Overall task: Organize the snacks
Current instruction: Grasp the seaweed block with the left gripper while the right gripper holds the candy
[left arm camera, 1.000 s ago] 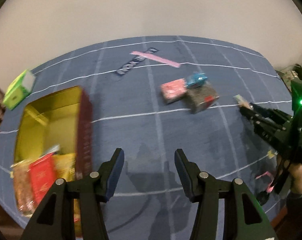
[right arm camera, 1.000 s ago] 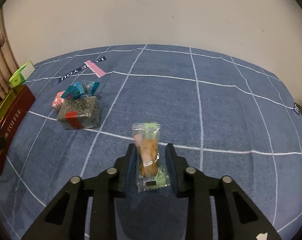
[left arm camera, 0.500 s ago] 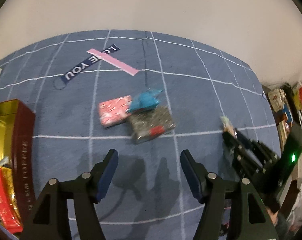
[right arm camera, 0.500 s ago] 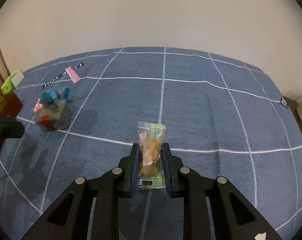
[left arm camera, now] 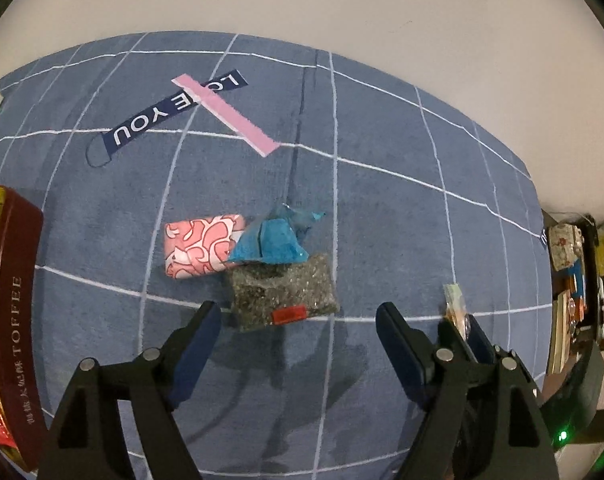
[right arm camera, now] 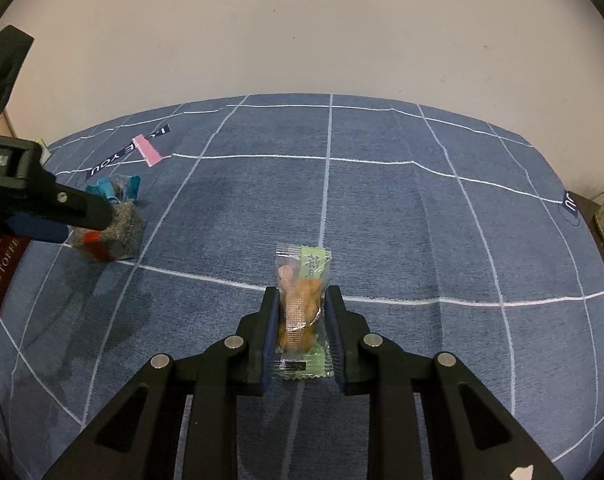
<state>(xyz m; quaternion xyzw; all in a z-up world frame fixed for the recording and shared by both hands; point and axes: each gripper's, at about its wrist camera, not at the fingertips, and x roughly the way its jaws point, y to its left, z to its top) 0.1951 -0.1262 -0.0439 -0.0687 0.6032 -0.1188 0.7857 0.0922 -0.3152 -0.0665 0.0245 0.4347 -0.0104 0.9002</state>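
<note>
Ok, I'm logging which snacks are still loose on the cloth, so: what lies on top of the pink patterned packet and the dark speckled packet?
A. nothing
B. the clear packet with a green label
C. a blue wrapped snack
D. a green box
C: the blue wrapped snack overlaps both the pink patterned packet and the dark speckled packet.

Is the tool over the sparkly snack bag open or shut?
Open. The left tool has its two fingers spread wide with nothing between them, above the glittery grey snack bag.
</note>
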